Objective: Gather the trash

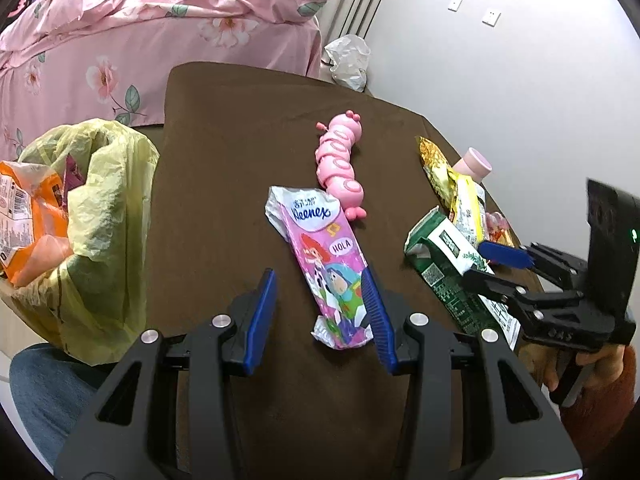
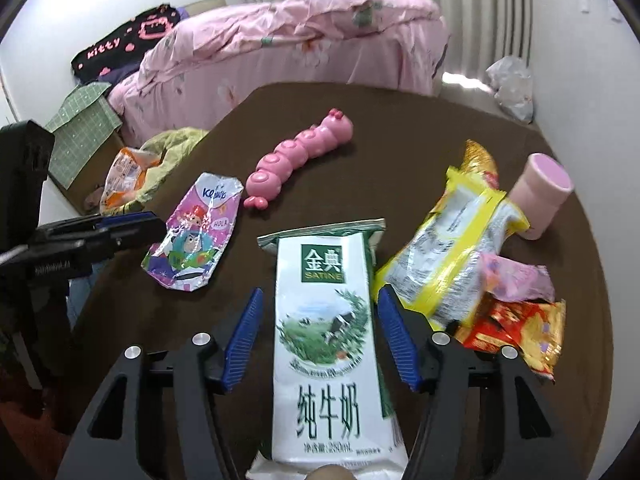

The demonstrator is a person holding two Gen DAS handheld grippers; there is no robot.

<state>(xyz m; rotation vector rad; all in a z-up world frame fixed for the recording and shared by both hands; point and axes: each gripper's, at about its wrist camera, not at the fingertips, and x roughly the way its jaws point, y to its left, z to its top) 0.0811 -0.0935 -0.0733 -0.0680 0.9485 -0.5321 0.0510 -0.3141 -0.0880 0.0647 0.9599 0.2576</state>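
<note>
Two grippers over brown table (image 1: 224, 152) | left gripper (image 1: 320, 316) jaws apart beside tissue pack (image 1: 326, 256) | right gripper (image 2: 320, 332) jaws apart, straddling milk carton (image 2: 324, 320), not pinching | step: pick carton | next: close, carry to yellow bag (image 1: 108, 216)

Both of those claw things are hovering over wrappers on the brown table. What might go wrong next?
The right gripper straddles the milk carton with open jaws; closing could crush it and squeeze out leftovers. The pink caterpillar toy and pink cup lie among the wrappers and might get binned in the yellow trash bag.
</note>
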